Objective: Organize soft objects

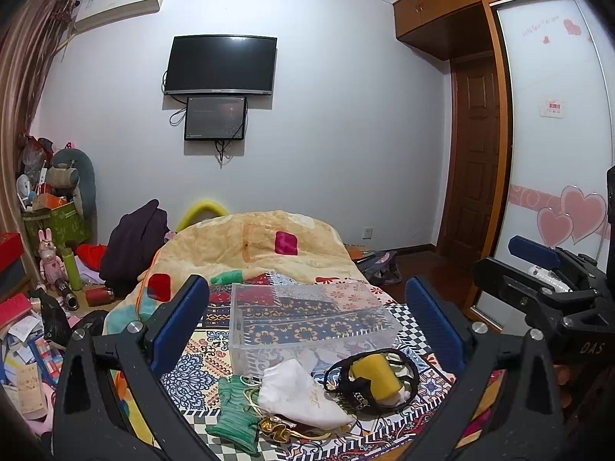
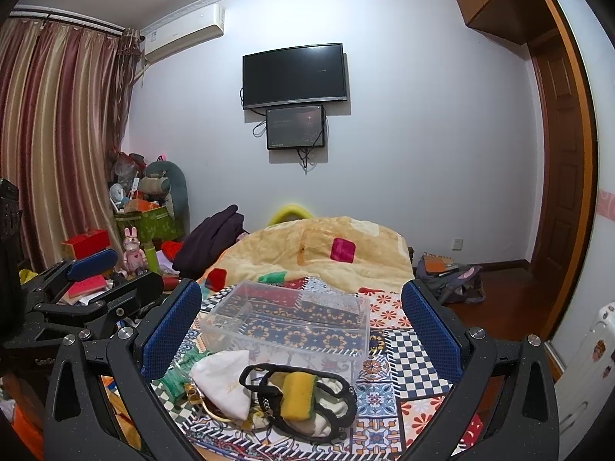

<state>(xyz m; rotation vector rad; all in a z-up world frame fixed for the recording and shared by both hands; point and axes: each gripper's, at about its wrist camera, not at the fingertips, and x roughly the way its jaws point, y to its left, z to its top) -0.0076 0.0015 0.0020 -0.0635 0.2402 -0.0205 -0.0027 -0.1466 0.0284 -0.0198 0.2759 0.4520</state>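
Observation:
A clear plastic box (image 1: 307,317) (image 2: 288,320) stands empty on the patterned bedspread. In front of it lies a pile of soft things: a white cloth pouch (image 1: 300,393) (image 2: 223,380), a green knitted piece (image 1: 234,411) (image 2: 178,374), a yellow sponge (image 1: 374,378) (image 2: 298,395) inside a black strap loop (image 1: 384,357) (image 2: 269,368), and a gold cord (image 1: 284,432). My left gripper (image 1: 307,330) is open and empty above the pile. My right gripper (image 2: 303,330) is open and empty too, just right of the left one.
A beige quilt (image 1: 261,242) (image 2: 319,249) is heaped at the bed's far end with dark clothes (image 1: 134,242) beside it. Clutter, boxes and toys (image 1: 50,230) fill the floor at left. A bag (image 2: 449,276) lies on the floor at right, near the wardrobe (image 1: 553,153).

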